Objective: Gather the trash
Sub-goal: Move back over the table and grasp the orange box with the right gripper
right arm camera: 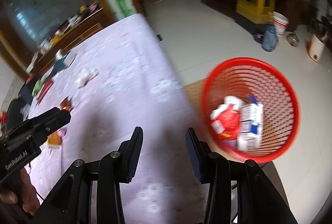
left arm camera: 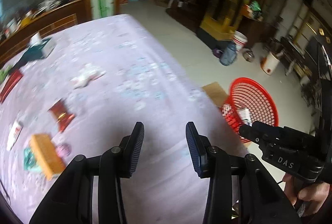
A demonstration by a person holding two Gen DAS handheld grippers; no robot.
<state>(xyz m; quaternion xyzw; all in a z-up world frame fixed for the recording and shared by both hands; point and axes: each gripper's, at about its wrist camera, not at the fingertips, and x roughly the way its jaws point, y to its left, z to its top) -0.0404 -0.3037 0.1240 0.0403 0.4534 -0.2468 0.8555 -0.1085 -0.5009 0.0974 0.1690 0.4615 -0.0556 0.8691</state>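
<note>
Both views are motion-blurred. My left gripper [left arm camera: 165,142] hangs open and empty over the near part of a lilac-clothed table [left arm camera: 128,70]. Trash lies to its left: a crumpled white wrapper [left arm camera: 87,77], a red packet [left arm camera: 61,115], an orange box [left arm camera: 46,155] and a white slip [left arm camera: 14,134]. My right gripper [right arm camera: 164,146] is open and empty too, above the table's right edge. Just right of it stands a red mesh basket [right arm camera: 269,82] on the floor, holding a white-and-blue carton [right arm camera: 250,126] and a red-and-white bag [right arm camera: 226,118].
A teal tissue box [left arm camera: 39,47] and a red box [left arm camera: 11,83] sit at the table's far left. Cardboard [left arm camera: 215,91] lies on the pale floor by the basket. A white bucket [left arm camera: 239,40], a blue jug [left arm camera: 228,54] and dark cabinets stand further back.
</note>
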